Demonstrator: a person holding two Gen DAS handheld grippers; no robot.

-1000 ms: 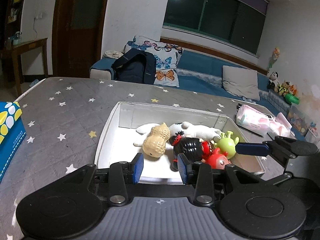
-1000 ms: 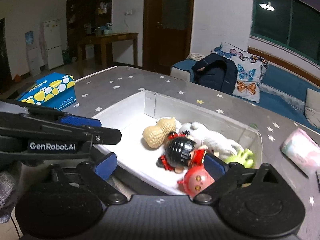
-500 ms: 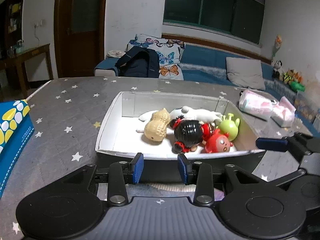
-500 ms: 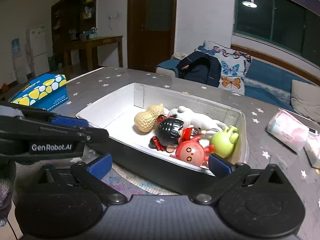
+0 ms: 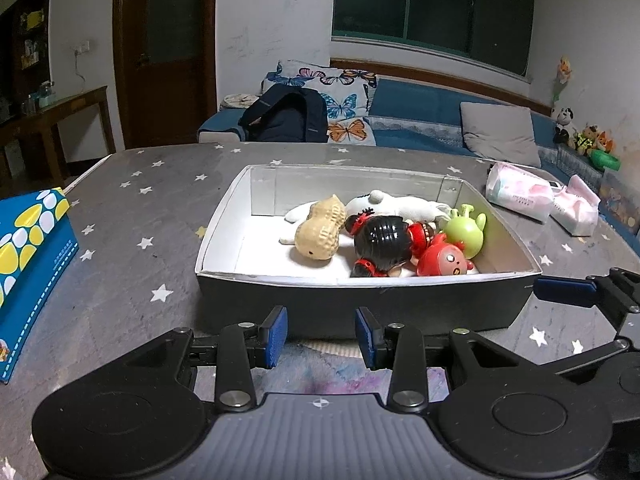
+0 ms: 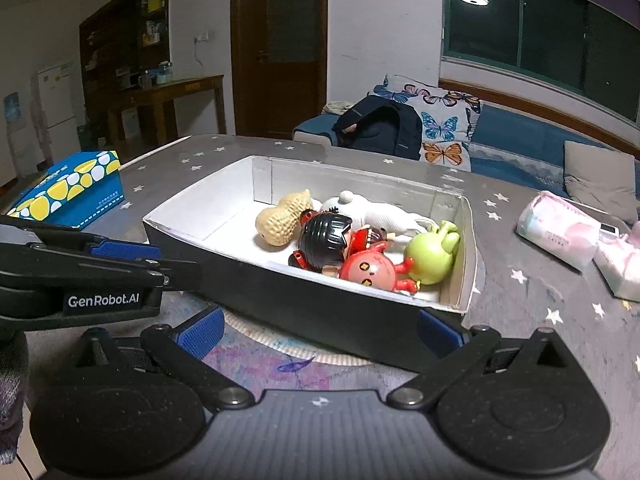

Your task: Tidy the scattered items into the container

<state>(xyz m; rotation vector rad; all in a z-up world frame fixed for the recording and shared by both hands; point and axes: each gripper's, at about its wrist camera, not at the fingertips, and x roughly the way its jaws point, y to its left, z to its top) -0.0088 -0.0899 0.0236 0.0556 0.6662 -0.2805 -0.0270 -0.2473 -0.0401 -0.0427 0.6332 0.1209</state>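
progress: the tidying looks all but finished, judging by how things lie; every toy in sight is inside the container [image 5: 360, 304] and none shows loose on the counter [image 5: 132, 216].
left to do: little or nothing, by my reading; two soft tissue packs [image 5: 520, 196] lie on the counter off to the container's right, and whether they count as scattered items i cannot tell.
container: a shallow box, dark outside and white inside, open at the top, standing on the counter just ahead of both grippers.
contents: a peanut toy [image 5: 320, 234], a white plush [image 5: 400, 206] at the back, a black-haired doll in red [image 5: 384, 242], a red round figure [image 5: 444, 260] and a green figure [image 5: 466, 230], bunched toward the right half; the left half is bare white floor.
left gripper [image 5: 321, 332]: jaws a little apart with nothing between them, short of the container's near wall.
right gripper [image 6: 320, 332]: jaws wide apart and empty, near the container's near wall.
also on the counter: a blue and yellow box [image 5: 28, 256] well to the left.
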